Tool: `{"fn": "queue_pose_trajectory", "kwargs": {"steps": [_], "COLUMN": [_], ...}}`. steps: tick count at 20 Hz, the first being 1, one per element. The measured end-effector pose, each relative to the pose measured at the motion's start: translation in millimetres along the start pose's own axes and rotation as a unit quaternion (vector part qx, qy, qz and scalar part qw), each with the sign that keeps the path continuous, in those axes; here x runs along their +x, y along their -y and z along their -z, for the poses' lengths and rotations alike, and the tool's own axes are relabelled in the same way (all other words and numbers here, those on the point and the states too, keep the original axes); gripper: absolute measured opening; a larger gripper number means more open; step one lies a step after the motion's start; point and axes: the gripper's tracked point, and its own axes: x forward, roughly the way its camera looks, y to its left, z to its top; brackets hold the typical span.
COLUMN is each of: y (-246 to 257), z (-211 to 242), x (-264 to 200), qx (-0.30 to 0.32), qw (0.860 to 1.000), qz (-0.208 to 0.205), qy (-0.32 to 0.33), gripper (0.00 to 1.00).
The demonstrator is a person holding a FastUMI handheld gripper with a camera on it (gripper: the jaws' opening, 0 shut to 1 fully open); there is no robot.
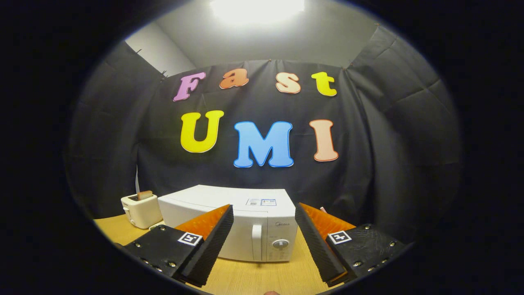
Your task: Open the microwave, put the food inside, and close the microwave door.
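A white microwave stands on the wooden table straight ahead of my fingers, its door shut. Its vertical handle and round dial face me, in line with the gap between my fingers. My gripper is open and holds nothing, hanging a short way in front of the microwave without touching it. The left finger hides the left part of the door.
A cream toaster with a slice of bread in its slot stands to the left of the microwave. Black cloth walls close the booth behind and to both sides. Bare tabletop lies between me and the microwave.
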Motion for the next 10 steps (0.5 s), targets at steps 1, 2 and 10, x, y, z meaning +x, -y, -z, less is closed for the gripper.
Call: {"fn": "queue_pose_trajectory", "kwargs": {"steps": [1, 2, 10], "y": [0.1, -0.4, -8.0], "z": [7.8, 14.9, 68.5], "x": [7.4, 14.4, 64.1], "qx": [-0.001, -0.001, -0.001], "qw": [1.000, 1.000, 0.998], "qz": [-0.001, -0.002, -0.015], "qy": [-0.007, -0.014, -0.067], "gripper": [0.96, 0.96, 0.96]}}
